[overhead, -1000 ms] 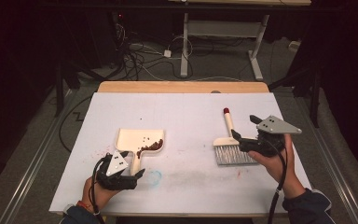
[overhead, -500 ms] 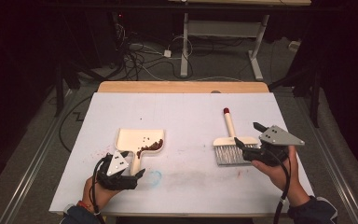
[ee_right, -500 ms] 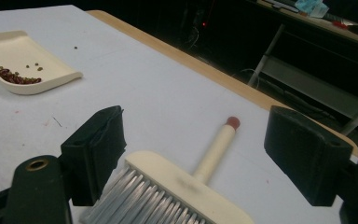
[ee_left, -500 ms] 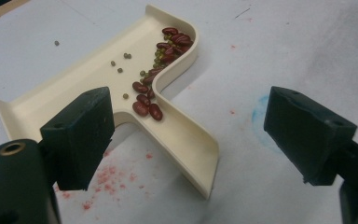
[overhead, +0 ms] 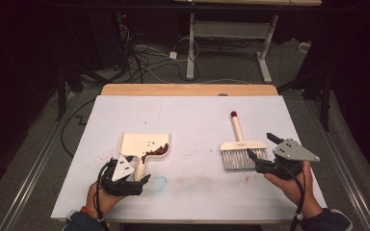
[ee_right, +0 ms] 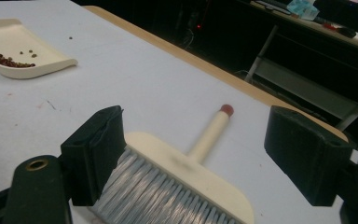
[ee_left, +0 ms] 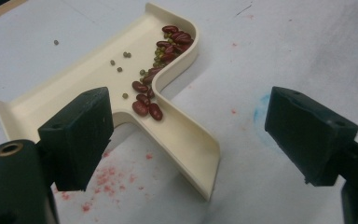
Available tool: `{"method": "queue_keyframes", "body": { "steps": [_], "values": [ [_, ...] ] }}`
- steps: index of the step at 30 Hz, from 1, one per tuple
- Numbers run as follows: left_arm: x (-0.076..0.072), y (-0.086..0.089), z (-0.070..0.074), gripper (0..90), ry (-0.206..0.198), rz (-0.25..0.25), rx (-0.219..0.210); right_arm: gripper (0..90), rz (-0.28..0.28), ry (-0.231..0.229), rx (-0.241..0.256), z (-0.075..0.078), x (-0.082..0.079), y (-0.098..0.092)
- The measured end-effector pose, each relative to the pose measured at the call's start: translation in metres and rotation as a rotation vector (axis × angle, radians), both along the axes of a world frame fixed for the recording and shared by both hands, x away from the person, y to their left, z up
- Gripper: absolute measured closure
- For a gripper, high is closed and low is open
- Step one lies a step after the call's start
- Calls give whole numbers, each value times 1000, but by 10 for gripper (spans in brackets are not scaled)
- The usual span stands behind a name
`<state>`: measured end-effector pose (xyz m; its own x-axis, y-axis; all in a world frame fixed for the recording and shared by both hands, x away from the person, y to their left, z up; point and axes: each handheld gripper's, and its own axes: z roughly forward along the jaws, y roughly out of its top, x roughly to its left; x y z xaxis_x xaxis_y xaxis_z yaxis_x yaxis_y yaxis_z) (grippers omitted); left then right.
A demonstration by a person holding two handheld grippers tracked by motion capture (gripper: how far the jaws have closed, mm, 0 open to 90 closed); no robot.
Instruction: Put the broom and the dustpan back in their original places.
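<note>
One dustpan (overhead: 144, 146) of beans (ee_left: 168, 44) lies ahead of the wide left gripper (overhead: 142, 179); one brush (overhead: 241, 149) lies beside the wide, tilted right gripper (overhead: 260, 147).

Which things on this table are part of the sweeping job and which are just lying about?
Part of the job:
dustpan
beans in the dustpan
brush
left gripper and right gripper, both open

Lying about:
stray bean on the table
red and blue marks on the table
cables on the floor
</note>
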<state>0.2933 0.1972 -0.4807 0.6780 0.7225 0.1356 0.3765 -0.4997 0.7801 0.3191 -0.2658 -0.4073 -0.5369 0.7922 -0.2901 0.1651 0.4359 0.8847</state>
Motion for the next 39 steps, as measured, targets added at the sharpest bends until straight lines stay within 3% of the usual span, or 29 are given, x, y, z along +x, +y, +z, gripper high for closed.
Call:
{"method": "queue_keyframes", "body": {
  "steps": [21,30,39],
  "values": [
    [-1,-4,1,150,-12,-19,20,198,31,57,-6,-34,-17,-27],
    [-4,-2,3,150,-22,-4,3,205,-13,111,3,-51,-25,-41],
    [-5,-2,1,150,-16,-3,10,205,3,134,-15,-58,-25,-39]
  ]
}}
